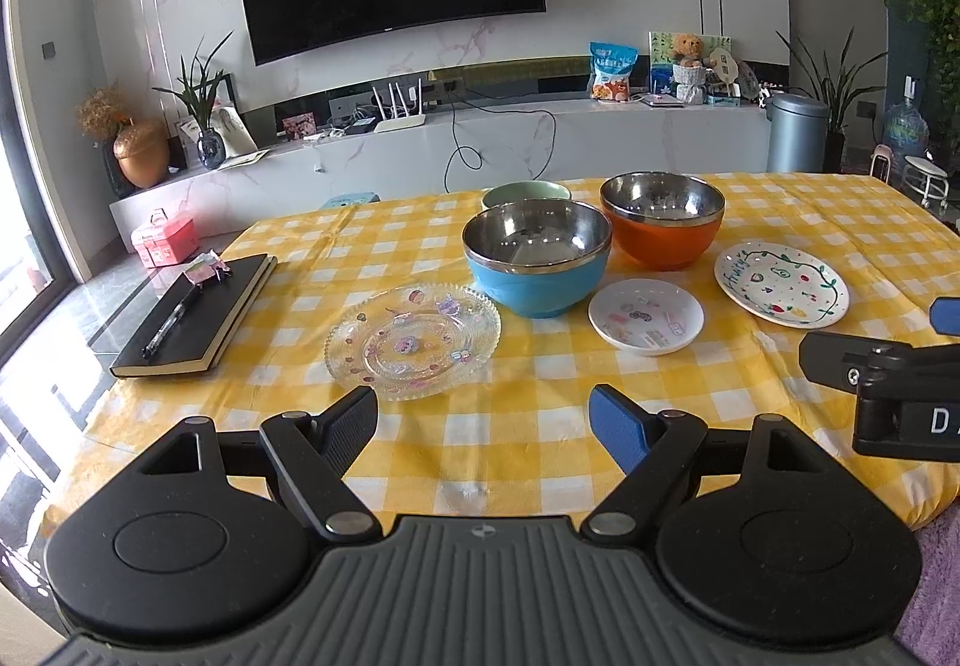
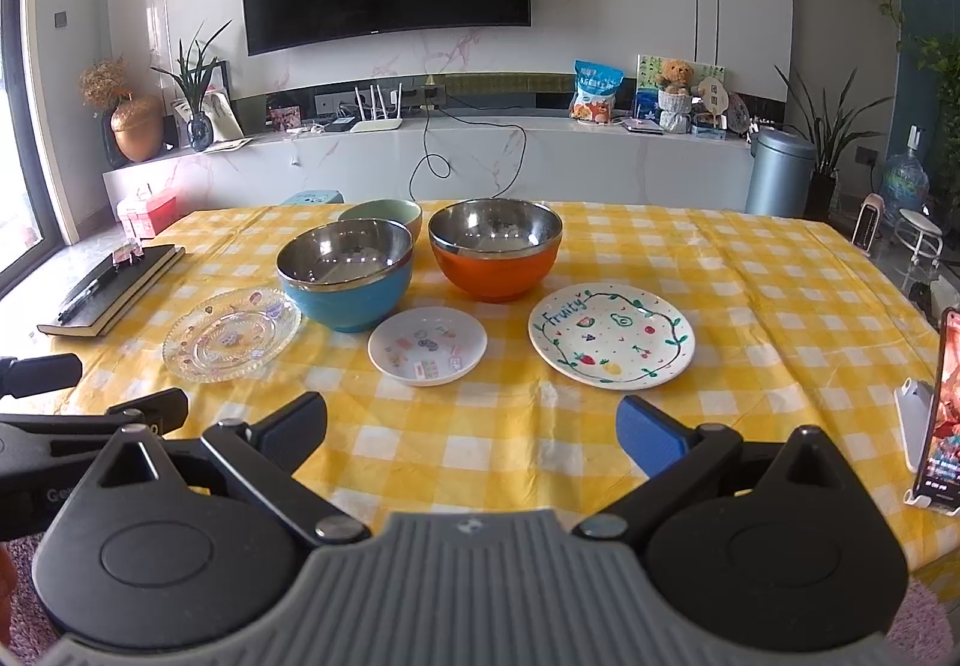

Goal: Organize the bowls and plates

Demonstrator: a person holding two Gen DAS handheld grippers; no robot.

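Plates (image 2: 611, 335) and bowls (image 2: 347, 282) lie ahead of both empty, spread claws (image 1: 483, 426) (image 2: 471, 435).

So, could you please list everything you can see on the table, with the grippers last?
Steel-lined bowls: 2, blue and orange, table centre.
Green bowl: 1, behind the blue one.
Glass plate: 1, clear, left.
Small saucer: 1, white, middle front.
Fruity plate: 1, white, right.
Notebook with pen: black, left edge.
Phone: 1, on stand, far right.
Tablecloth: yellow check.
Left hand-held gripper: open, empty.
Right hand-held gripper: open, empty.
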